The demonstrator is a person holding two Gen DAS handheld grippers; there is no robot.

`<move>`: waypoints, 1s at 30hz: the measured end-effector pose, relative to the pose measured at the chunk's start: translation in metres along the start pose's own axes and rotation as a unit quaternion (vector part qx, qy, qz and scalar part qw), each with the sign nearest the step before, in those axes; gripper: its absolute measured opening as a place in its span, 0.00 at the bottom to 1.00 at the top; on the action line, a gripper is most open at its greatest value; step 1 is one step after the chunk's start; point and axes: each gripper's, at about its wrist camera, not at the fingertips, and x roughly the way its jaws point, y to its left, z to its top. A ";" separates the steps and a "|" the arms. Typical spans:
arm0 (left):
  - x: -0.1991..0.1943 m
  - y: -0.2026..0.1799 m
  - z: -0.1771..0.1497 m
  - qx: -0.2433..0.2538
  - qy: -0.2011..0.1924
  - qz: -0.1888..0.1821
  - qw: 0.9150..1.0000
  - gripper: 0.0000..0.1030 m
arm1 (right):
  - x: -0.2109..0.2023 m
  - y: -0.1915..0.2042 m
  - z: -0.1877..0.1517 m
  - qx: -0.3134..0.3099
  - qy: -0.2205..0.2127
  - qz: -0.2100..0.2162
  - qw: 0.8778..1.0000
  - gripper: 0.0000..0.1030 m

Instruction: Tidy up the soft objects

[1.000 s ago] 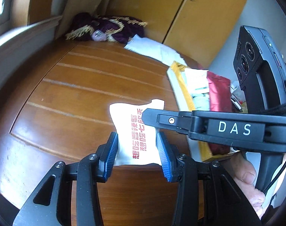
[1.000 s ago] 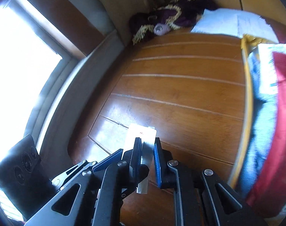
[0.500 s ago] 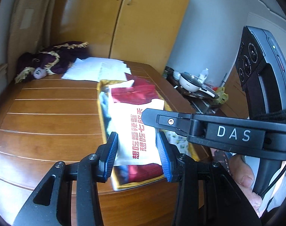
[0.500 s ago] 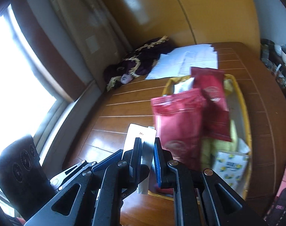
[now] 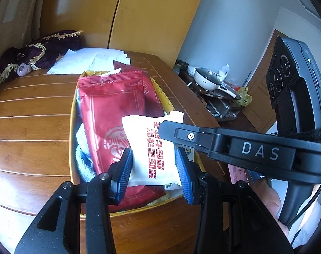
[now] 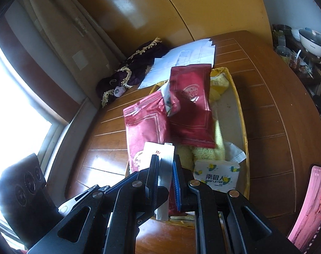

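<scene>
Left gripper (image 5: 154,169) pinches a white packet (image 5: 152,148) between its blue-padded fingers (image 5: 124,171); packet carries red block characters running lengthwise, not legible enough to transcribe. Right gripper (image 6: 165,169) also clamps the same white packet (image 6: 160,150) edge-on, fingers (image 6: 175,182) pressed tight on its thin side; its arm crosses the left wrist view with "DAS" printed in pale letters. Packet is held in the air above the near end of a yellow-rimmed basket (image 6: 244,127) on the wooden counter (image 5: 29,127). In the basket: two dark red foil pouches (image 6: 190,108) with a round emblem, one overlapping the other; yellow fluffy cloth (image 6: 204,152); a small tissue pack (image 6: 215,175) printed "南极人" and "Nanjiren", with lemon motifs. Blue-white towel (image 5: 82,154) shows at the basket's left edge. Beyond the basket, loose white papers (image 6: 190,57) and a dark purple fringed cloth (image 6: 135,67) lie by the wall. A phone (image 6: 308,207) with a lit pink screen rests on the counter at right. A hand (image 5: 270,201) grips the right gripper's handle.
</scene>
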 end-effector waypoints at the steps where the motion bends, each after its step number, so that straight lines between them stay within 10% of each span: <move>1: 0.003 -0.002 0.000 0.003 0.002 0.000 1.000 0.39 | 0.000 -0.003 0.001 0.003 -0.001 -0.002 1.000 0.13; 9: 0.029 -0.012 0.000 0.012 0.013 -0.016 1.000 0.41 | 0.006 -0.032 0.006 0.037 -0.004 -0.031 0.999 0.23; 20: -0.008 0.008 -0.007 -0.012 -0.014 -0.043 0.999 0.72 | -0.014 -0.018 0.008 0.026 -0.057 -0.045 0.997 0.51; 30: -0.034 0.046 -0.017 -0.035 -0.012 0.084 0.996 0.80 | -0.005 0.011 -0.009 -0.004 -0.041 -0.049 0.998 0.62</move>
